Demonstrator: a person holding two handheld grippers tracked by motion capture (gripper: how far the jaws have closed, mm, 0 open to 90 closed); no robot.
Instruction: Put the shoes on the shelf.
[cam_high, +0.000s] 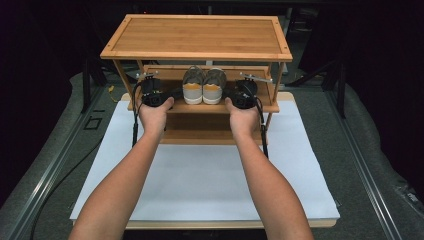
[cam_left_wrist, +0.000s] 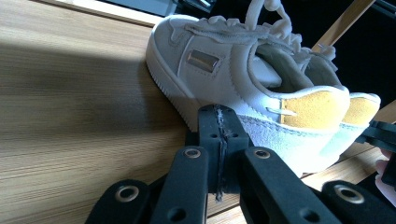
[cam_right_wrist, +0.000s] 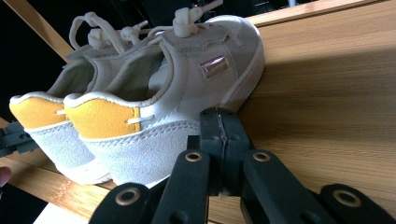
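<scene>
Table: white sheet over a wooden board, carrying everything else; two bare forearms reach across it from the near edge.
Rack: bamboo shoe rack with a slatted top board and a lower shelf, standing at the far end of the table.
Shoes: pair of pale grey sneakers with yellow heel patches, side by side in the middle of the lower shelf, heels toward the person, toes pointing away; the two touch along their inner sides.
Left gripper: held level at the shelf's left part, jaws pressed together with nothing between them; its tips point at the outer side of the left shoe, right by the heel, and whether they touch it I cannot tell.
Right gripper: mirrored on the shelf's right part, jaws likewise closed and empty; its tips sit just beside the outer heel of the right shoe.
Relation: shoes lie between the two grippers, one gripper flanking each side.
</scene>
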